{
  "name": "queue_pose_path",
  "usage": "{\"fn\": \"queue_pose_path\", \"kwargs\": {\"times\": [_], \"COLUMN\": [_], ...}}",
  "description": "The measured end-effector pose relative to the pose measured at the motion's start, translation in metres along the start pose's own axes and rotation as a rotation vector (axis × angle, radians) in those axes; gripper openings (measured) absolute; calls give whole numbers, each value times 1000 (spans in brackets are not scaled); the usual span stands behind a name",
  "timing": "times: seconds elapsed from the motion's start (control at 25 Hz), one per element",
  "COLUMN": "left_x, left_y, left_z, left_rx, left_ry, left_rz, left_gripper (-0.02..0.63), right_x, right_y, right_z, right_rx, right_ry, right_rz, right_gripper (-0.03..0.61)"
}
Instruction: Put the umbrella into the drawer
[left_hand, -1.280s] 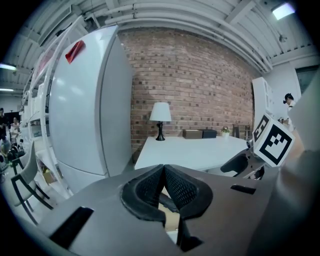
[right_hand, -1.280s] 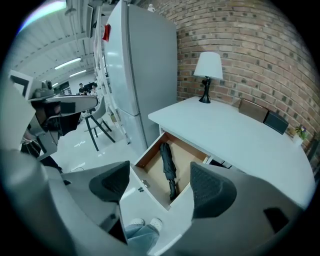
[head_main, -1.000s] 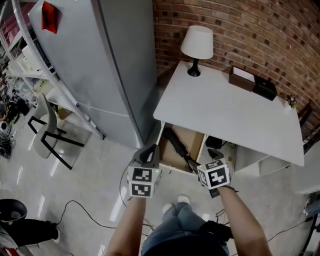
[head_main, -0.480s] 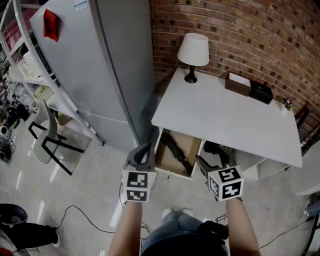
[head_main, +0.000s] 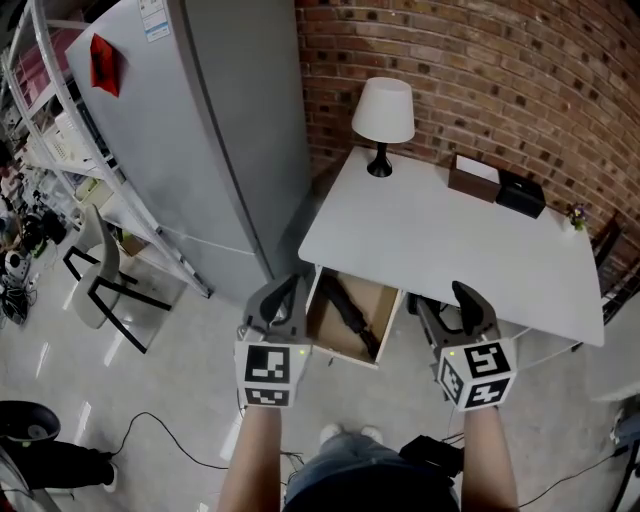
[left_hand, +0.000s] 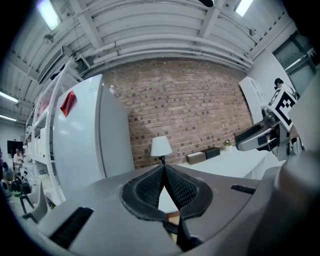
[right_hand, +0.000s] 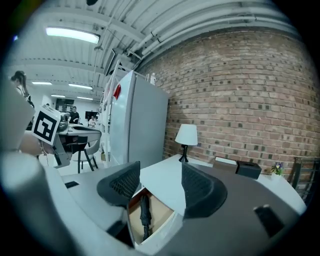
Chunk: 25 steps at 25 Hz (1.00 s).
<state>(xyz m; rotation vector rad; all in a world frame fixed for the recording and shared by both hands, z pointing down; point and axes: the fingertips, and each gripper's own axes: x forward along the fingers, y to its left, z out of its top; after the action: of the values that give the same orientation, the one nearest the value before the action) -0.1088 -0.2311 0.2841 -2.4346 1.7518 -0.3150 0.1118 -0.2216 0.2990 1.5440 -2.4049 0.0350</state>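
Observation:
The black folded umbrella lies lengthwise in the open wooden drawer under the white table. The right gripper view looks down on the umbrella inside the drawer. My left gripper hangs just left of the drawer's front corner, its pads pressed together with nothing between them. My right gripper is to the right of the drawer, in front of the table edge. Its jaws have just been closing and still stand apart, empty.
A white lamp, a brown box and a black box stand along the table's back by the brick wall. A grey fridge stands left of the table. A chair, shelving and floor cables lie further left.
Both grippers have risen and drawn back from the drawer. The right one has shifted right of the drawer and its jaws have narrowed. The umbrella lies still in the drawer.

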Motion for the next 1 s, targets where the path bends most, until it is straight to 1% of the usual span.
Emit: {"fn": "queue_pose_path", "kwargs": {"times": [0.08, 0.12, 0.28, 0.32, 0.52, 0.64, 0.84, 1.0], "left_x": [1, 2, 2, 2, 0, -2, -5, -6], "left_y": [-1, -1, 1, 2, 13, 17, 22, 25], "left_z": [14, 21, 44, 50, 76, 87, 98, 101], "left_rx": [10, 14, 36, 41, 72, 88, 109, 109], "left_ry": [-24, -37, -83, -92, -141, -169, -195, -212], "left_rz": [16, 23, 57, 66, 110, 123, 136, 143], "left_gripper": [2, 2, 2, 2, 3, 2, 2, 2], "right_x": [-5, -7, -17, -19, -23, -25, -23, -24], "right_y": [-11, -16, -30, -32, -36, -36, -36, -36], "right_z": [15, 23, 51, 59, 91, 103, 111, 114], "right_rx": [-18, -26, -59, -64, -88, -88, -96, -104], "right_ry": [-41, -61, -145, -167, -253, -292, -309, -313], "right_rz": [-14, -19, -27, -23, -17, -20, -29, -32], "right_gripper": [219, 191, 14, 0, 0, 0, 0, 0]}}
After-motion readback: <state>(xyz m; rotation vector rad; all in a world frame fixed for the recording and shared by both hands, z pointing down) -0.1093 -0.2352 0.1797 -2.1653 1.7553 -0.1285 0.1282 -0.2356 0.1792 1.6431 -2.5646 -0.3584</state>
